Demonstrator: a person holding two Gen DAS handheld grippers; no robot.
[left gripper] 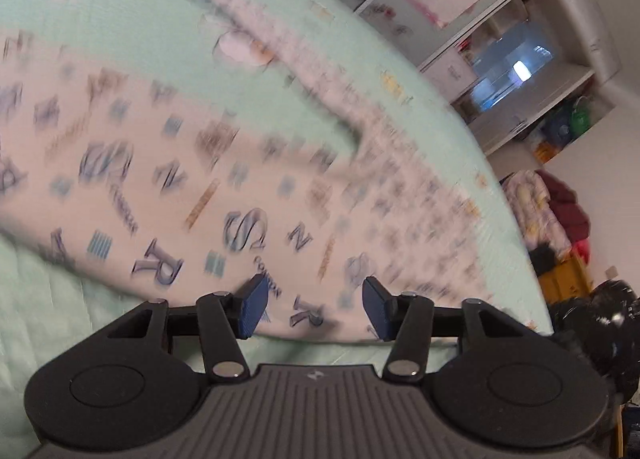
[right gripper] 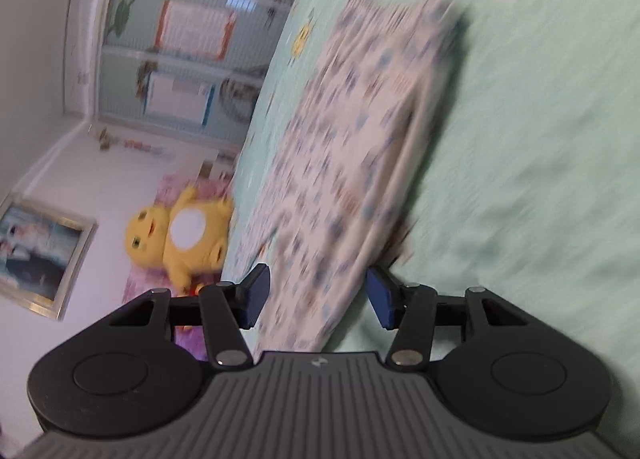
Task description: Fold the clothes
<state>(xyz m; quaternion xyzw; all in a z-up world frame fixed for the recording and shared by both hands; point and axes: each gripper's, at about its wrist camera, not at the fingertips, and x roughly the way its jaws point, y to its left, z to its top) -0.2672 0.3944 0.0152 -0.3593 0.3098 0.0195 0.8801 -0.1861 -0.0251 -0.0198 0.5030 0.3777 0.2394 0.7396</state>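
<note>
Garment (left gripper: 208, 187) lies flat on bed (left gripper: 120, 19), long axis lower right to upper left; pale pink, letter print. My left gripper (left gripper: 314, 305) and right gripper (right gripper: 318, 295): jaws half open, gripping nothing.

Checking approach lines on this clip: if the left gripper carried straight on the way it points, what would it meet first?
Most likely the printed garment lying on the green bedspread. The left gripper points down at it, jaws apart with nothing between; blur leaves the depth unclear.
</note>
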